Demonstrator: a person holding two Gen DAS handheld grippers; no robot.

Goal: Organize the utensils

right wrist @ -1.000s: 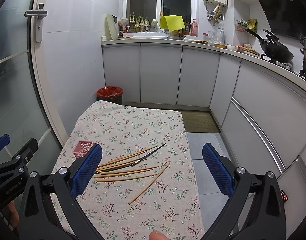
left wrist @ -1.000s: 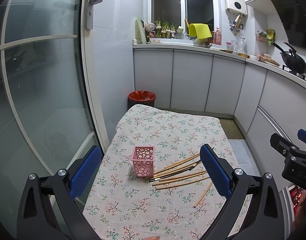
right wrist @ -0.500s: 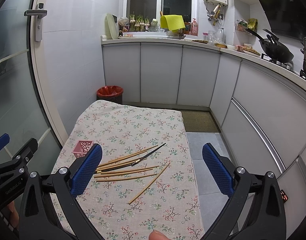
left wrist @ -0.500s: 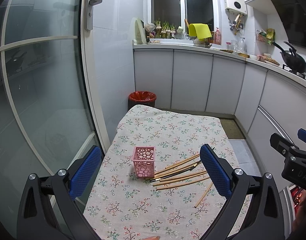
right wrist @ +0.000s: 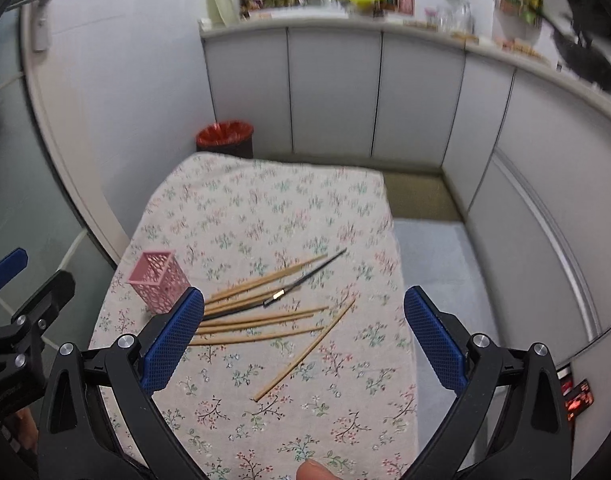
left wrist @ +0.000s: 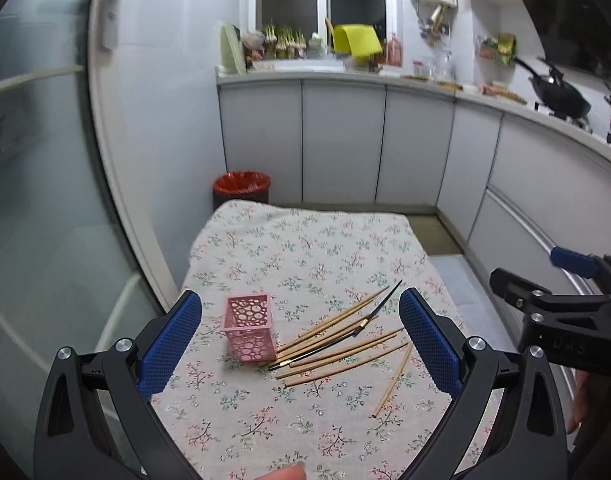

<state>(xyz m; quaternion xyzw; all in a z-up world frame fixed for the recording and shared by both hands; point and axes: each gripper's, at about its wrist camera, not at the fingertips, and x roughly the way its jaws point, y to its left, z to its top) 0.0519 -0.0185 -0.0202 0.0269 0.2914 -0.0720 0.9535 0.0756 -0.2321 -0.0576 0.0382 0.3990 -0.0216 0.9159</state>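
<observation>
From the left side, the left gripper (left wrist: 301, 338) was wide open and held nothing, and a pink basket (left wrist: 249, 333) stood on the flowery table (left wrist: 305, 248) beside the chopsticks (left wrist: 341, 354). From the right side, the right gripper (right wrist: 303, 336) was wide open and empty too, above the chopsticks (right wrist: 261, 320) lying near the pink basket (right wrist: 159, 280).

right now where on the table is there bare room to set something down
The far half of the floral tablecloth, beyond the pink perforated plastic holder, is bare, as is the near strip in front of the lone wooden chopstick. The middle is crowded: wooden chopsticks and a black chopstick fan out beside the holder.
</observation>
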